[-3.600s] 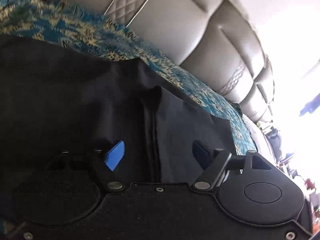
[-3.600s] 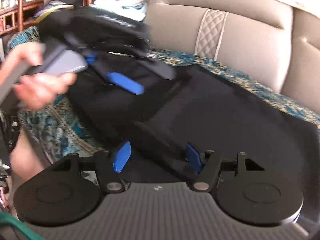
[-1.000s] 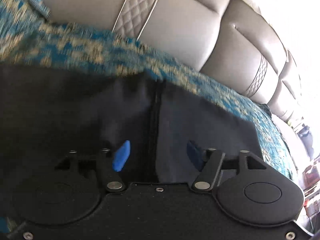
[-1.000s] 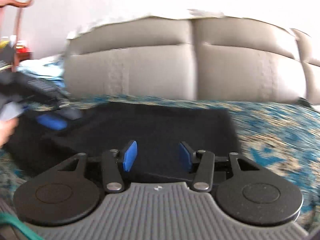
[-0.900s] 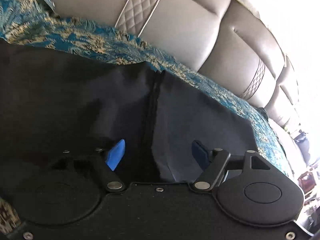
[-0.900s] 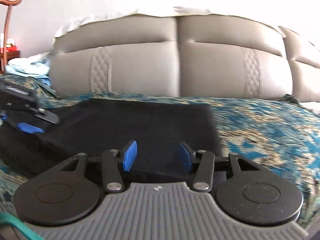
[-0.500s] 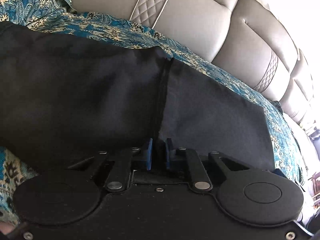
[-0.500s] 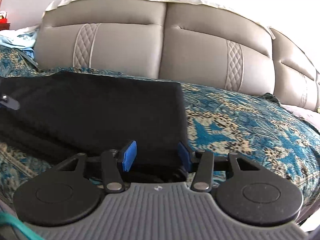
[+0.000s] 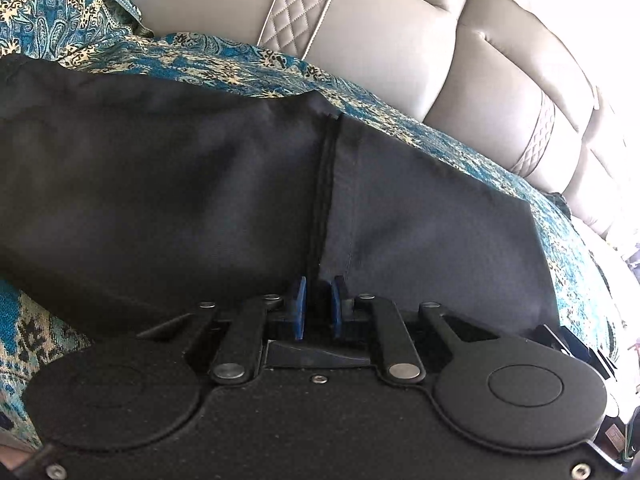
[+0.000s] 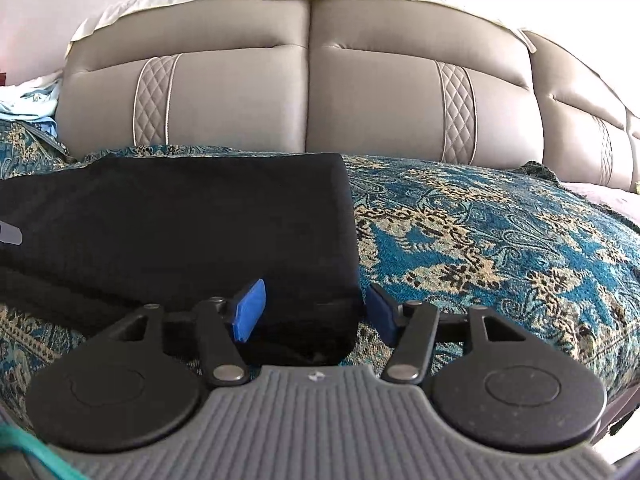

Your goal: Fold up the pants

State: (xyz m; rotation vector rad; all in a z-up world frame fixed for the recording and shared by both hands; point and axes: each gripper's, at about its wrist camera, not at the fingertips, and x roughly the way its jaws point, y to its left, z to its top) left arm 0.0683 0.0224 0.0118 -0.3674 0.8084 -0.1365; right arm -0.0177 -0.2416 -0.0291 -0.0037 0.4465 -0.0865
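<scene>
Black pants (image 9: 180,184) lie folded lengthwise on a blue and gold bedspread (image 9: 240,64). A dark seam runs down their middle towards my left gripper (image 9: 318,306). Its blue pads pinch the near edge of the pants at that seam, and the jaws are opening slightly. In the right wrist view the pants (image 10: 180,216) end in a square right-hand edge. My right gripper (image 10: 316,310) straddles their near right corner. Its jaws are opening, with fabric lying between the pads untouched.
A padded grey headboard (image 10: 308,92) runs along the far side of the bed. The bedspread (image 10: 500,240) stretches to the right of the pants. Pale blue cloth (image 10: 24,100) lies at the far left by the headboard.
My left gripper's jaws went from wide apart to pinched on the pants' near edge at the seam. My right gripper moved right along the pants to their end corner and spread wider.
</scene>
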